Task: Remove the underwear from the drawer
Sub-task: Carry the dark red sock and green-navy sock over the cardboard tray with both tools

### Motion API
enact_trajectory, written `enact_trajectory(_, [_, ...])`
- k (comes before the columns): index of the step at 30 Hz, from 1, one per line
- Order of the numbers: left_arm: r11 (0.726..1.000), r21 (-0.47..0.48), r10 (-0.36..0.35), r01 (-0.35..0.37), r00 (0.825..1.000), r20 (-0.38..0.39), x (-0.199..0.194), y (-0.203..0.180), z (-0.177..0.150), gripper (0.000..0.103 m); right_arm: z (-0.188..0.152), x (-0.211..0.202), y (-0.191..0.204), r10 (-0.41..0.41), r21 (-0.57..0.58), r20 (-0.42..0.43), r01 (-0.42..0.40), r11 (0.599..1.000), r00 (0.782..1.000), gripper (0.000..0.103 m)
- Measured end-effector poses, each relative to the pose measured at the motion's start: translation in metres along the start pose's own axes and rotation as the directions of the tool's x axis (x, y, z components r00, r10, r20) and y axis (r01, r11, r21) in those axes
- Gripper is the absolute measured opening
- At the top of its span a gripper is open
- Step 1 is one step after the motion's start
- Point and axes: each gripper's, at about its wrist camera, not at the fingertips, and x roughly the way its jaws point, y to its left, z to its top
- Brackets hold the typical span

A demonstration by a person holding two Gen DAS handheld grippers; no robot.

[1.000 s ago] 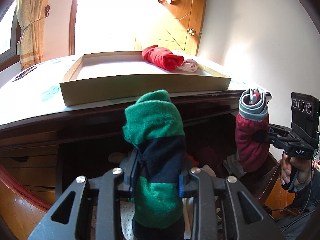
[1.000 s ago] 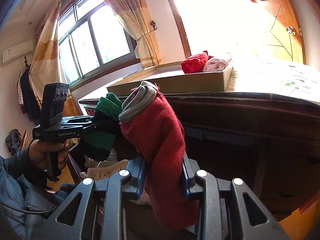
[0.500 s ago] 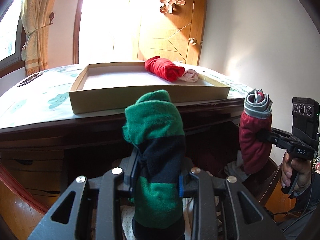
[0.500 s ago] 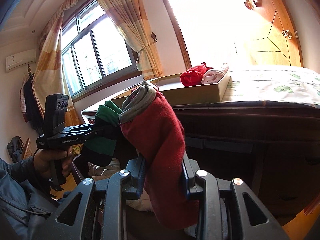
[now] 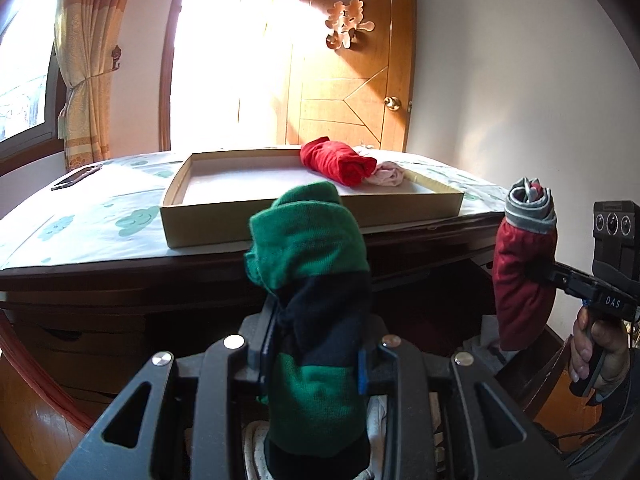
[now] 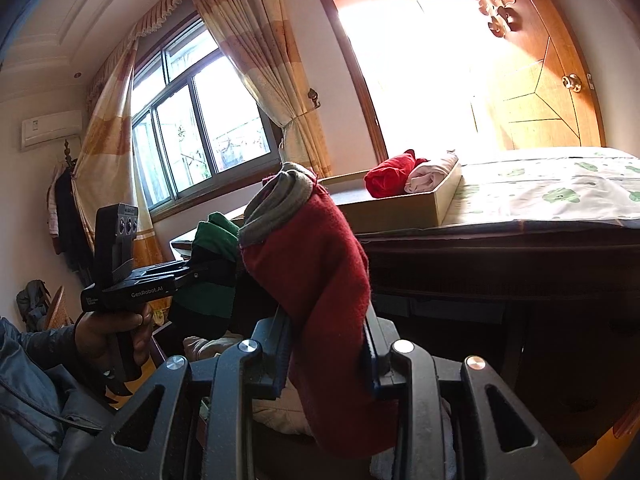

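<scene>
green-navy roll (image 5: 308, 280) upright, red-grey roll (image 6: 316, 280) upright

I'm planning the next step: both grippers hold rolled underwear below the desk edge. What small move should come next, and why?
Probably lift both rolls up and forward toward the cardboard tray. The left gripper is shut on the green roll, the right gripper on the dark red roll; a red roll already lies in the tray, with bare floor left.

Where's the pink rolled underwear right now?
In the left wrist view, the pink roll lies in the cardboard tray on the table, at its far right, beside the red roll.
</scene>
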Motion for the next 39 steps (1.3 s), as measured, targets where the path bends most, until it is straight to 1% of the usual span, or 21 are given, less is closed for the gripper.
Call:
enact_trajectory(11, [1.000,-0.003,0.010,-0.010,1.000,0.028,-0.004,0.001,0.001,0.028,0.000,-0.002,-0.004,0.001,0.015,0.025,-0.001,1.000,1.000,0.032])
enact_trajectory(23, [1.000,-0.007,0.012,-0.012,0.999,0.050,-0.008,0.002,0.001,0.028,0.007,-0.002,0.005,0.015,0.013,0.035,-0.016,1.000,0.999,0.032])
enact_trajectory(33, [1.000,-0.007,-0.007,0.007,0.999,0.046,-0.010,0.001,0.002,0.026,0.015,0.003,0.013,0.039,0.024,0.028,-0.040,0.999,0.999,0.032])
enact_trajectory(39, [1.000,0.001,-0.021,0.021,0.997,0.068,-0.018,-0.002,0.007,0.026,0.023,0.003,0.019,0.059,0.018,0.033,-0.060,0.998,0.998,0.032])
